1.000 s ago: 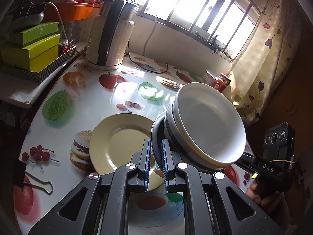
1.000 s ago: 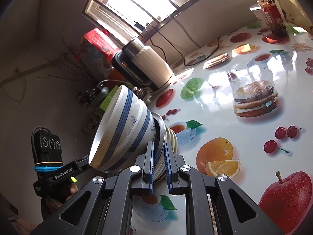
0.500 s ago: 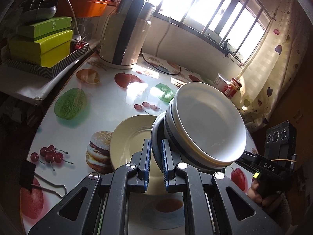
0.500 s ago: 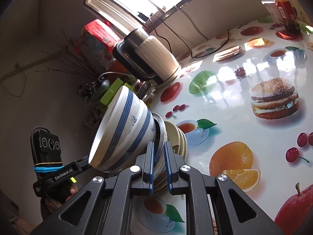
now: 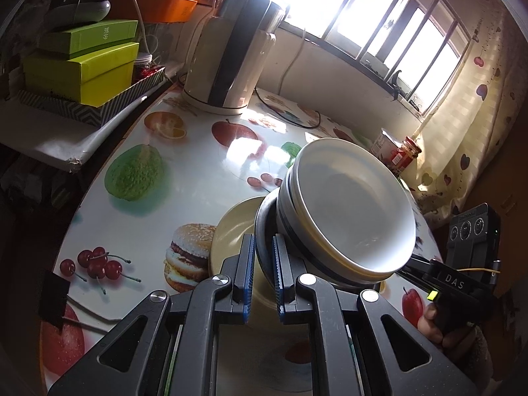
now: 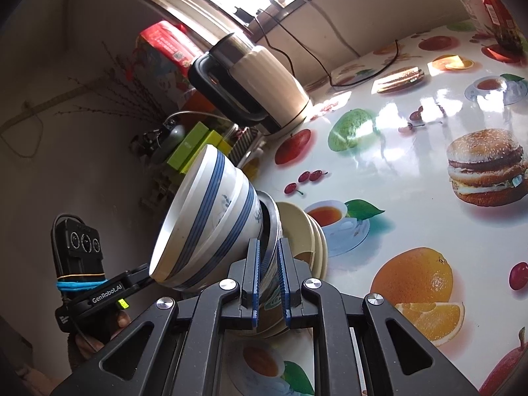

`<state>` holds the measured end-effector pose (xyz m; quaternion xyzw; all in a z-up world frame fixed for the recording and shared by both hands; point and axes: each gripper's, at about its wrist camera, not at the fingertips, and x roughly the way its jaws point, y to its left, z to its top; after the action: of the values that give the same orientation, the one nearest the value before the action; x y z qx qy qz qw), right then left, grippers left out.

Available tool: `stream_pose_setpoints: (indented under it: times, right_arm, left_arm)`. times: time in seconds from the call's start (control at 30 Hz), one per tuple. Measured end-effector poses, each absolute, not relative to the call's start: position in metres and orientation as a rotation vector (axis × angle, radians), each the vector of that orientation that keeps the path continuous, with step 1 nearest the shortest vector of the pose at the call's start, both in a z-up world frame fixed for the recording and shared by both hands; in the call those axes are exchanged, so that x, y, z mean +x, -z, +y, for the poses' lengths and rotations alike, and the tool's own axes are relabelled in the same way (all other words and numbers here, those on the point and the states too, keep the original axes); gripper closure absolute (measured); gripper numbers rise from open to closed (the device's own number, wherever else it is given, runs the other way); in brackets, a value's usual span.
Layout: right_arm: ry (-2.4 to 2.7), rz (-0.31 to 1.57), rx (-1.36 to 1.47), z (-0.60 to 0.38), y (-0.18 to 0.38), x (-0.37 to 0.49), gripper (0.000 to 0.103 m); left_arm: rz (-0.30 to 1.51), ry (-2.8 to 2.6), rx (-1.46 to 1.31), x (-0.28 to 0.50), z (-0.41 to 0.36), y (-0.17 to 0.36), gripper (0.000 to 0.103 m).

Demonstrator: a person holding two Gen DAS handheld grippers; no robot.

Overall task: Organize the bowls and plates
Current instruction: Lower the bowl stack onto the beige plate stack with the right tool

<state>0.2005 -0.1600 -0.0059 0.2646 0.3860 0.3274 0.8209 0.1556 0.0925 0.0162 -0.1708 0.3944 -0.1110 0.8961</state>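
I saw white bowls [image 6: 211, 217] with blue bands and a faint blue sprig outside, plain white inside [image 5: 349, 211]. The plate [image 5: 231, 231] under them was pale cream. My grippers [image 5: 264, 277] were black with blue pads [image 6: 253, 283]. The table [image 5: 198, 178] was glossy white, printed with red apples, cherries, oranges, a green fruit and burgers. The kettle [image 5: 231, 52] was cream with a black handle. Boxes [image 5: 82, 69] were lime green, the curtain [image 5: 472, 99] cream with dark red hearts.
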Motion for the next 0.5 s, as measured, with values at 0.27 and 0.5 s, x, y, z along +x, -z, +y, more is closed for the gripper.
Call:
stream_pose_setpoints:
  times: [0.27,0.5]
  right_arm:
    - [-0.697,0.842,0.560,-0.153,0.012,0.208,0.091]
    - [-0.700,0.860,0.558,-0.149,0.018,0.214,0.091]
  left_arm:
    - [0.826,0.216,-0.358,0.158,0.096,-0.012,0.093]
    - [0.837,0.205,-0.369,0.159,0.097,-0.007,0.093]
